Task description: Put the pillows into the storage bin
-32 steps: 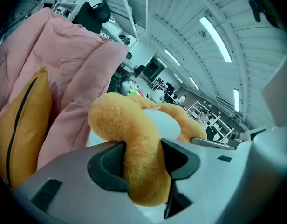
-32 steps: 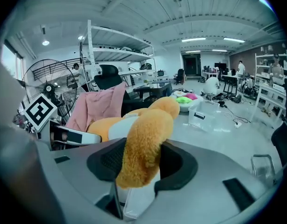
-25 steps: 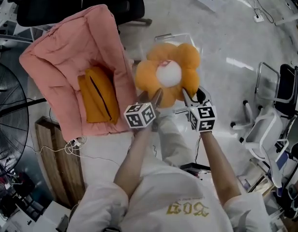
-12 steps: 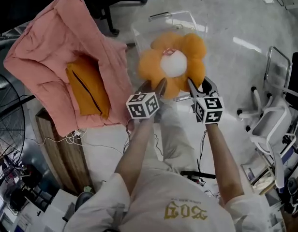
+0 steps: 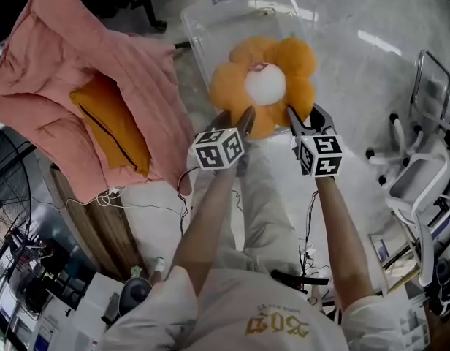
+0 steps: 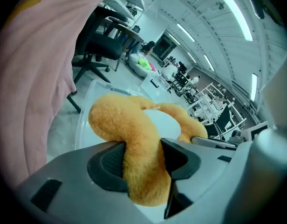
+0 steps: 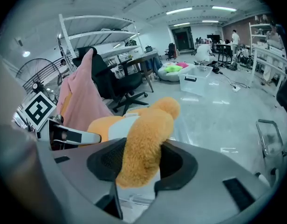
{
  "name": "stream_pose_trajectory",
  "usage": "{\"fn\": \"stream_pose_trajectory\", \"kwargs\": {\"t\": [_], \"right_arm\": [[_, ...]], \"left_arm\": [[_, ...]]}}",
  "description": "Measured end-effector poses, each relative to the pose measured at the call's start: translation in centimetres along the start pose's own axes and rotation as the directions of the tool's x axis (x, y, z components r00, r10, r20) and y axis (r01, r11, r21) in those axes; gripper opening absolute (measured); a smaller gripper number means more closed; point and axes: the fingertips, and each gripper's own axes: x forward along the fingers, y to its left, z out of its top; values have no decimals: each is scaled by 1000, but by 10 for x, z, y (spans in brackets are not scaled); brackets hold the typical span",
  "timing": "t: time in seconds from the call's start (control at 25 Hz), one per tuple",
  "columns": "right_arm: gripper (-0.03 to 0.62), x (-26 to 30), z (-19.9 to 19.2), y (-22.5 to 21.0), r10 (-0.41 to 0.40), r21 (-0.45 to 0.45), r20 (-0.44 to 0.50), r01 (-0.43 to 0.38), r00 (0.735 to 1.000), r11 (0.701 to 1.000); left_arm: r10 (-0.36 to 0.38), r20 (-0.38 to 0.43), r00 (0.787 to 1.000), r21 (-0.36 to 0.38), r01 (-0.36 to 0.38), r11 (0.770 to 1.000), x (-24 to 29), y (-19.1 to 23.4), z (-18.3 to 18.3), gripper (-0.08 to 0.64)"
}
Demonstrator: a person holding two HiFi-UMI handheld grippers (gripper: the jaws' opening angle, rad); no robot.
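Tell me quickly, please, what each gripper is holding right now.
Left gripper: jaws closed on the flower pillow.
Right gripper: jaws closed on the same flower pillow.

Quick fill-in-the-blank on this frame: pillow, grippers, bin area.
1. Over the storage bin, the flower pillow has orange petals and a ____ centre.
2. The left gripper and the right gripper each pinch one of its ____.
3. A plain orange pillow lies on the ____ cushion.

Missing words: white; petals; pink.
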Motion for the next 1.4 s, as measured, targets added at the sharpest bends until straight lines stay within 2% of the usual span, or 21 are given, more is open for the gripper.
{"fn": "stream_pose_trajectory", "kwargs": {"t": [0.16,0.56,0.84,0.96,1.16,1.4], "right_arm": [[202,23,-23,-12,24,22,-33,-23,999,1000],[204,78,-83,-45,46,172,-102,-27,994,985],[206,105,-109,-59,51,174,-156,-23,987,984],[206,115,-126,-65,68,225,-179,-26,982,974],[207,124,-156,-75,71,301,-222,-1,973,954],[207,133,-161,-81,70,330,-212,4,975,944]], "left_arm": [[24,-22,999,-4,-24,1000,22,15,-17,221],[70,-70,995,31,-68,997,80,55,-47,222],[91,-100,991,5,-91,996,109,74,-66,224],[99,-121,988,3,-99,995,121,83,-78,224],[96,-185,978,49,-89,995,139,93,-96,225],[98,-177,979,79,-85,993,149,97,-95,227]]}}
